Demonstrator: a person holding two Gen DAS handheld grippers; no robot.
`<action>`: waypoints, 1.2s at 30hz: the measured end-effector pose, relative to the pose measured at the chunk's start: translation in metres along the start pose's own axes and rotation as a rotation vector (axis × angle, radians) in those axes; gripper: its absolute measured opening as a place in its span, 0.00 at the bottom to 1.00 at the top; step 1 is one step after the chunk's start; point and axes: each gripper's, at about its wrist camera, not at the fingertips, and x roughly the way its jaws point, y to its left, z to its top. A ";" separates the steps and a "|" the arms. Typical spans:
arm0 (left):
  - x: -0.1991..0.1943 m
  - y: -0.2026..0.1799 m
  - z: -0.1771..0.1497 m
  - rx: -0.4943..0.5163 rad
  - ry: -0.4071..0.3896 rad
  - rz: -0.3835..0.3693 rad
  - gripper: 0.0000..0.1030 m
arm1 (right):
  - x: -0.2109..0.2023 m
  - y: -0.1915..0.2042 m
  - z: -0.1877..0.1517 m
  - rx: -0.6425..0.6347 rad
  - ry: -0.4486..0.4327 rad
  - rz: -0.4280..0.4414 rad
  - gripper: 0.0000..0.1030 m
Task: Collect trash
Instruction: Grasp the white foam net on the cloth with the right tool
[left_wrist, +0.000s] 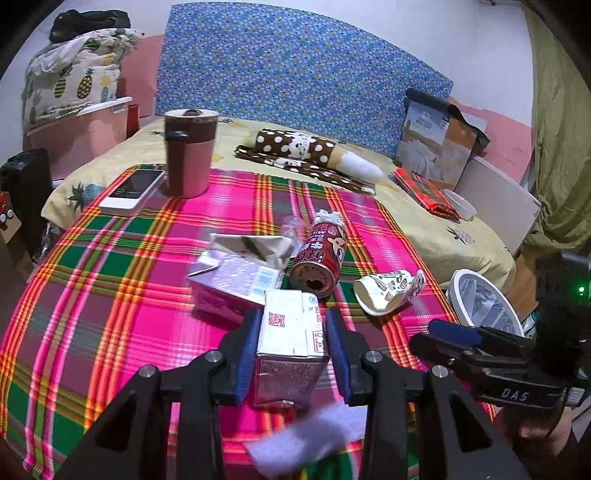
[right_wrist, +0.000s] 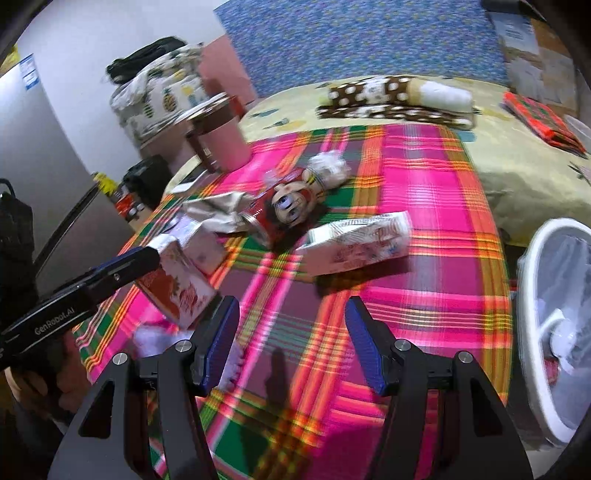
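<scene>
My left gripper (left_wrist: 291, 332) is shut on a white and red carton (left_wrist: 290, 332), held just above the plaid cloth; it also shows in the right wrist view (right_wrist: 177, 284). Beyond it lie a red can (left_wrist: 319, 260), a crushed paper cup (left_wrist: 388, 291), a pink box (left_wrist: 229, 284) and crumpled paper (left_wrist: 255, 245). My right gripper (right_wrist: 291, 332) is open and empty over the cloth, near the can (right_wrist: 284, 210) and paper cup (right_wrist: 358, 243). A white trash bin (right_wrist: 532, 295) with a clear liner stands at the right; it also shows in the left wrist view (left_wrist: 480, 299).
A pink and brown mug (left_wrist: 188, 151) and a white phone (left_wrist: 135, 188) sit at the cloth's far left. A polka-dot bundle (left_wrist: 306, 155) and a folded red cloth (left_wrist: 424, 192) lie on the yellow bedsheet (left_wrist: 424, 229). A white tissue (left_wrist: 306, 439) lies below my left gripper.
</scene>
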 end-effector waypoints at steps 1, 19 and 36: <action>-0.001 0.002 -0.001 -0.002 -0.001 0.004 0.36 | 0.002 0.002 0.000 -0.005 0.005 0.010 0.59; -0.021 0.030 -0.025 -0.032 0.022 0.042 0.36 | 0.025 0.033 -0.023 -0.111 0.156 0.142 0.59; -0.027 0.016 -0.035 -0.017 0.031 -0.011 0.36 | -0.004 -0.004 -0.033 0.043 0.058 -0.124 0.13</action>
